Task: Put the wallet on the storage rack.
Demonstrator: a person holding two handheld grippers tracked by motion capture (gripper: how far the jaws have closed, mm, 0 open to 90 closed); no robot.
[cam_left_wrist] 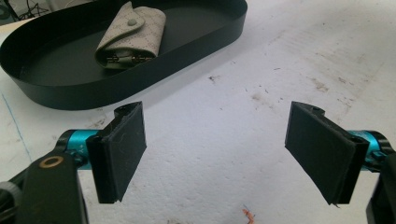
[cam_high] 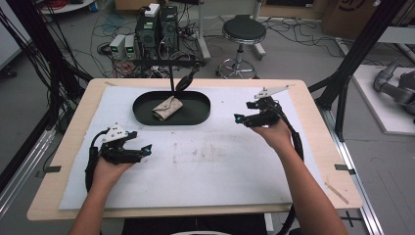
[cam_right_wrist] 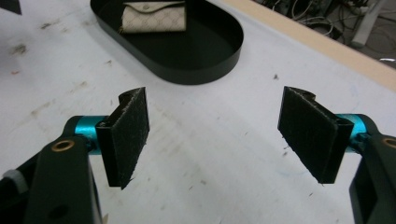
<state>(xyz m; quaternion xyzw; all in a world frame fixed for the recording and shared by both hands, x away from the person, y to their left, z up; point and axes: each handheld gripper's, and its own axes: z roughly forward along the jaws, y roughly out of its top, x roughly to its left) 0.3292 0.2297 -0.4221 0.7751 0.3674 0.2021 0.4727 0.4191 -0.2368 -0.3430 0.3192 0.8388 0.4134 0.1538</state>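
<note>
1. High view: your left gripper (cam_high: 128, 148) sits low over the near-left part of the white sheet (cam_high: 205, 161) that covers the table (cam_high: 58, 147), held in your left hand (cam_high: 110, 169), its jaws pointing right toward the middle of the sheet. Your right gripper (cam_high: 241, 118) hangs over the far-right part of the sheet, in your right hand (cam_high: 276, 133), its jaws pointing left toward the tray. The black oval tray (cam_high: 195, 115) lies at the far middle of the sheet, and the beige wallet (cam_high: 166, 108) rests inside it, left of the tray's centre. Both grippers are well apart from the tray. A round stool (cam_high: 243, 30) and some electronic boxes (cam_high: 156, 27) stand on the floor beyond the table.

2. Left gripper view: your left gripper (cam_left_wrist: 215, 151) has its jaws spread wide, with nothing between them but stained white sheet (cam_left_wrist: 261, 60). The tray (cam_left_wrist: 205, 35) lies ahead at the upper left, and the wallet (cam_left_wrist: 133, 35) rests in it, folded, its snap flap on top and metal hardware showing at its near edge.

3. Right gripper view: your right gripper (cam_right_wrist: 212, 135) is likewise wide apart and empty, above bare sheet (cam_right_wrist: 196, 149). The tray (cam_right_wrist: 215, 51) lies ahead, up and left, with the wallet (cam_right_wrist: 154, 17) at its far end, flap side facing you. The table's wooden edge (cam_right_wrist: 327, 46) runs along the upper right.
</note>
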